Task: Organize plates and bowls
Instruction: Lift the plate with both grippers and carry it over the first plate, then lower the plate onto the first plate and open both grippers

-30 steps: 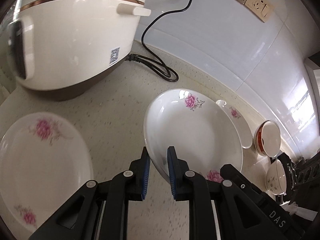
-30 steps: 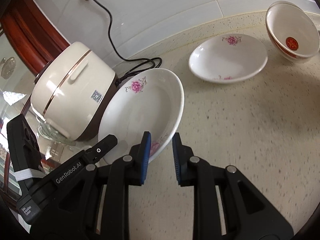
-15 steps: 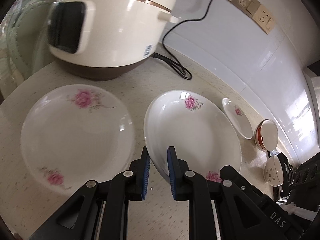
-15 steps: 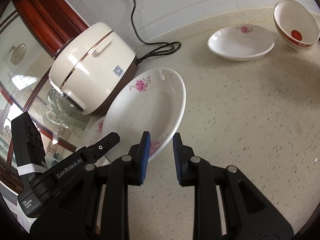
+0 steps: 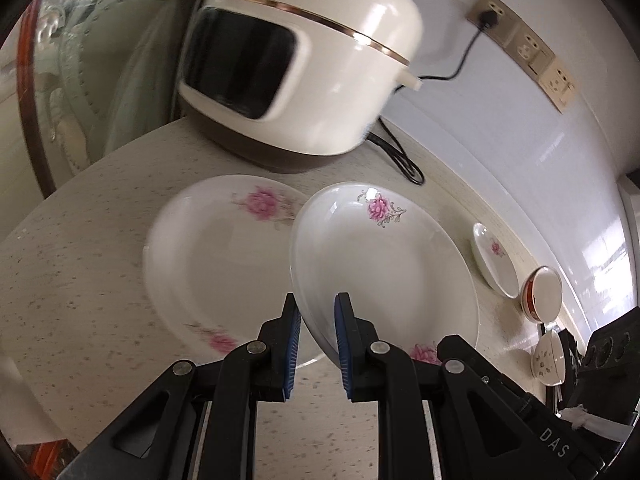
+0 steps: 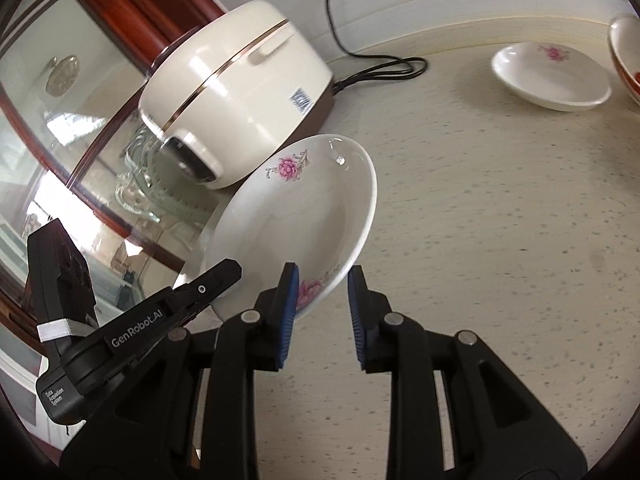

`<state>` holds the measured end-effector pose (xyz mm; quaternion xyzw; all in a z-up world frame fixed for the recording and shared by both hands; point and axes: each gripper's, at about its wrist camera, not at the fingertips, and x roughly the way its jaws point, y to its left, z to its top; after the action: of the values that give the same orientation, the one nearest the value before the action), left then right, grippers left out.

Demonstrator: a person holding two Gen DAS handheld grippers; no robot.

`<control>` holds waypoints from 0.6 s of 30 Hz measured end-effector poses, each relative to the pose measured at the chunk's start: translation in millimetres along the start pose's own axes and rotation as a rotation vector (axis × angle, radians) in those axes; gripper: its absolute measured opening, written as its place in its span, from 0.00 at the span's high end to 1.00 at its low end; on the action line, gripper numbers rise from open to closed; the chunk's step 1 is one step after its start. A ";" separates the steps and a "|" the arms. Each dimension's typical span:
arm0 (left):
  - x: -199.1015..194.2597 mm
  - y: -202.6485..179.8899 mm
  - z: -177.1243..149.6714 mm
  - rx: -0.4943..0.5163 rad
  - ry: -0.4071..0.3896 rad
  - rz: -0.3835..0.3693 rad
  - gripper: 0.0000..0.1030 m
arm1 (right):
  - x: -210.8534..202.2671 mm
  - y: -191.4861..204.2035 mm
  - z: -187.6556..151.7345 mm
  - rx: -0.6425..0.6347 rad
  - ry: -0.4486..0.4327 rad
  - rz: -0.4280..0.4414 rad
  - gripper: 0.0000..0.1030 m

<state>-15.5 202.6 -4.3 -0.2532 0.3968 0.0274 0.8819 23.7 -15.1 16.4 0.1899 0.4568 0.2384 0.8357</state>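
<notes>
A white plate with pink flowers [image 5: 384, 272] hangs tilted above the speckled counter [image 5: 80, 280]. My left gripper [image 5: 317, 308] is shut on its near rim. The plate's lower left side overlaps a matching plate [image 5: 216, 256] that lies flat on the counter. In the right wrist view the same held plate [image 6: 304, 216] has its rim between the jaws of my right gripper [image 6: 322, 280]. Those jaws are opening, and the right pad stands clear of the rim. The left gripper [image 6: 224, 276] shows there at the plate's left edge.
A cream rice cooker [image 5: 296, 80] stands behind the plates, its black cord [image 6: 380, 68] trailing along the wall. Further right sit a small flowered dish [image 6: 552, 78], a red-rimmed bowl [image 5: 542, 292] and another bowl [image 5: 548, 360]. A glass cabinet [image 6: 60, 128] borders the counter's left end.
The held plate has been carried left, from apart to overlapping the plate on the counter. The right gripper's jaws have widened off its rim. The left grip is unchanged.
</notes>
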 end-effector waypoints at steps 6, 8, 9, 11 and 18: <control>-3.3 13.8 0.8 -0.033 -0.003 0.025 0.83 | 14.6 14.9 -1.0 -0.030 0.037 0.006 0.71; -4.4 18.1 -0.2 -0.045 -0.003 0.034 0.82 | 19.6 18.5 -1.0 -0.038 0.049 0.007 0.70; -4.0 20.1 -0.1 -0.051 -0.004 0.037 0.82 | 22.1 20.8 -1.0 -0.043 0.055 0.007 0.70; -5.4 24.6 0.2 -0.061 -0.008 0.044 0.82 | 24.9 24.6 -1.8 -0.053 0.062 0.010 0.69; -12.0 37.9 -0.8 -0.080 -0.015 0.064 0.82 | 39.6 33.3 -2.9 -0.066 0.096 0.017 0.68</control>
<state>-33.7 237.0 -12.3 -0.2753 0.3969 0.0735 0.8725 32.3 35.0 6.2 0.1543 0.4864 0.2692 0.8168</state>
